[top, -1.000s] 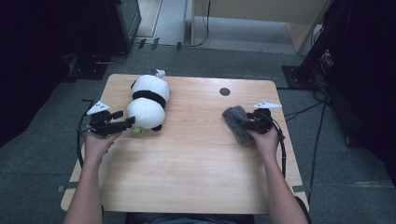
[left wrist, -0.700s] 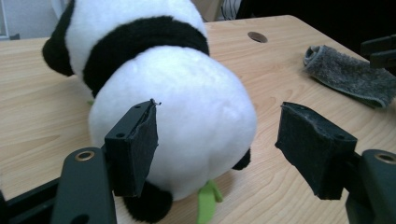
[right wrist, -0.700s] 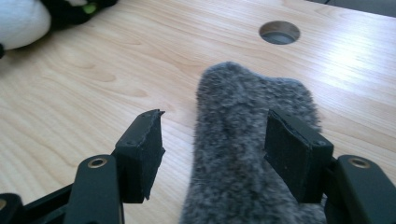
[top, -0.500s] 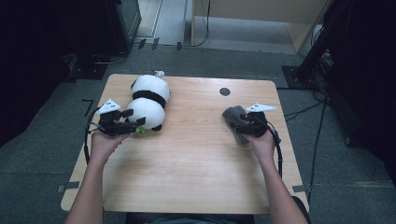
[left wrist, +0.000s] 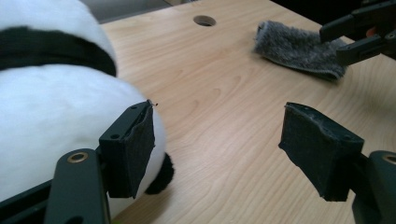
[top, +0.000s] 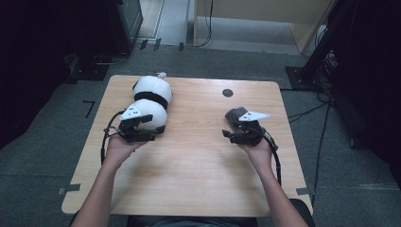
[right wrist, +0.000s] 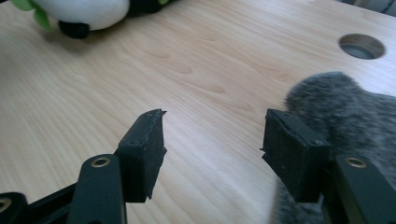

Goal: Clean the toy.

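Observation:
A white and black panda plush (top: 151, 97) lies at the table's left rear. My left gripper (top: 152, 134) hovers at its near end. In the left gripper view this gripper (left wrist: 219, 121) is open and has just been opening, with bare wood between the jaws; one pad (left wrist: 135, 149) sits right beside the white plush (left wrist: 51, 107). A grey furry cloth (top: 235, 115) lies at the right. My right gripper (top: 227, 135) is just in front of it, open (right wrist: 215, 123) and holding nothing, and the grey cloth (right wrist: 345, 109) lies behind one pad (right wrist: 289, 154).
The wooden table (top: 189, 184) has a round cable hole (top: 227, 92) at the rear. The panda's black foot and a green bit (right wrist: 32, 11) show far off in the right gripper view. Cables trail from both grippers, and dark equipment stands on the floor beyond.
Both hands have moved inward towards the table's middle: the left gripper went right along the panda's near end, and the right gripper went left and nearer. The panda and cloth stayed put.

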